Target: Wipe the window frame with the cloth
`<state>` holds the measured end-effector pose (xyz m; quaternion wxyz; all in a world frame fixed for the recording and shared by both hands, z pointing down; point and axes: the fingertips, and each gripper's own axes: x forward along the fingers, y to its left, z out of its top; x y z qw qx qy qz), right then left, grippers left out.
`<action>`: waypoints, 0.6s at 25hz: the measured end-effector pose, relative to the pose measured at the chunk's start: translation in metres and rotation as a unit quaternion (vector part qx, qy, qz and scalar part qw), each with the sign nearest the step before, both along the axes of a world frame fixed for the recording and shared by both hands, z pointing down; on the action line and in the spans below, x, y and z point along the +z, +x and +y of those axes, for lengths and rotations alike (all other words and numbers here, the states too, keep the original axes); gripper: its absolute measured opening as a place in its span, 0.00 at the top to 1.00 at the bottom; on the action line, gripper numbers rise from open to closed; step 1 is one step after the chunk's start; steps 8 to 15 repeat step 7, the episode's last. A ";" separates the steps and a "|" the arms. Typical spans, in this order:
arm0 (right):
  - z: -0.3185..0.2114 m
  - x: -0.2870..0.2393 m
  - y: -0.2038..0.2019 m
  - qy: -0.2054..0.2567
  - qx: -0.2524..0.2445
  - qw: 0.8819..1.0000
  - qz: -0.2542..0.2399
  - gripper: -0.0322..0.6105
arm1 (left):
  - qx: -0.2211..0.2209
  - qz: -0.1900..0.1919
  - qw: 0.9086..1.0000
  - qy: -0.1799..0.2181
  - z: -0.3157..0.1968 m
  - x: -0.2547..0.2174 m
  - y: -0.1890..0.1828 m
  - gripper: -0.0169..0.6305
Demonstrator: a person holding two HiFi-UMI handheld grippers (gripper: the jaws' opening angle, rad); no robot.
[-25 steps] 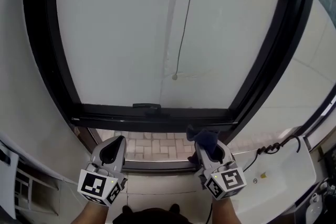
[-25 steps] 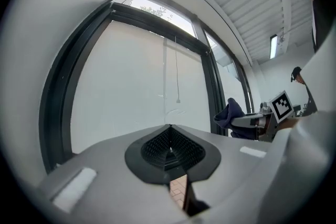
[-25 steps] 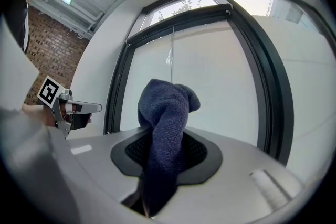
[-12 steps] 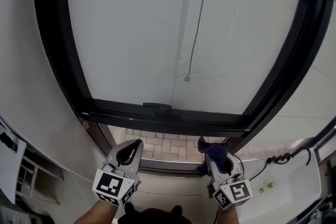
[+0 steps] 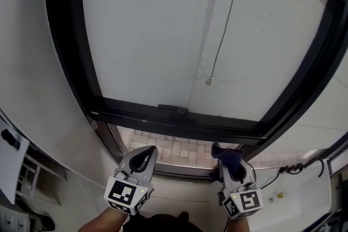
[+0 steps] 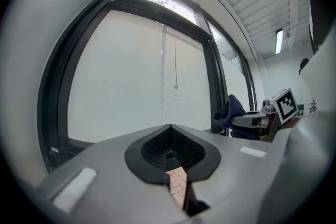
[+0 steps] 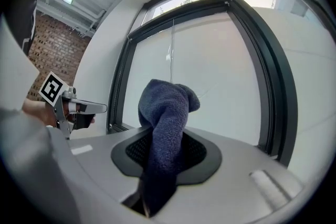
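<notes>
Cloth [image 5: 226, 156], dark blue terry, bunched and upright, pinched between right gripper [image 5: 232, 167] jaws, just below lower right corner of black window frame [image 5: 179, 119], left gripper [image 5: 144, 156] level at left, jaws together, empty, both pointing far toward the window.

1. Window frame [image 5: 179, 119]: top rail lies outside the head view. The side bars run out of the picture at upper left and upper right.
2. Pull cord [image 5: 225, 24]: upper end cut by the top edge. The piece at its lower end is too small to identify.
3. Cloth [image 7: 165, 128]: lower part sunk between the clamped jaws of the right gripper [image 5: 232, 167], so its end is not visible.
4. Left hand [image 5: 103, 220] and right hand [image 5: 231, 224]: slivers only, cut by the bottom edge.
5. White unit [image 5: 13, 157], lower left: cut by the left edge, type unreadable.
6. Cable [image 5: 296, 168], lower right: runs out toward the right edge.
7. Brick paving [image 5: 163, 150] below the sash: partly covered by the left gripper [image 5: 142, 156] and the cloth.
</notes>
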<state>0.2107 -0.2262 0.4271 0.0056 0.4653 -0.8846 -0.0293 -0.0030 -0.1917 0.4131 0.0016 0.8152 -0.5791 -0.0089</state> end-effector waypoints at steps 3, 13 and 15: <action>-0.001 0.002 -0.006 -0.008 -0.009 1.000 -0.003 0.78 | -0.009 0.026 0.999 -0.018 -0.004 0.009 -0.006 0.97; 0.001 0.006 -0.006 -0.023 -0.017 0.999 -0.017 0.78 | -0.017 0.027 0.999 -0.025 -0.004 0.015 -0.005 0.97; 0.001 0.006 -0.006 -0.023 -0.017 0.999 -0.017 0.78 | -0.017 0.027 0.999 -0.025 -0.004 0.015 -0.005 0.97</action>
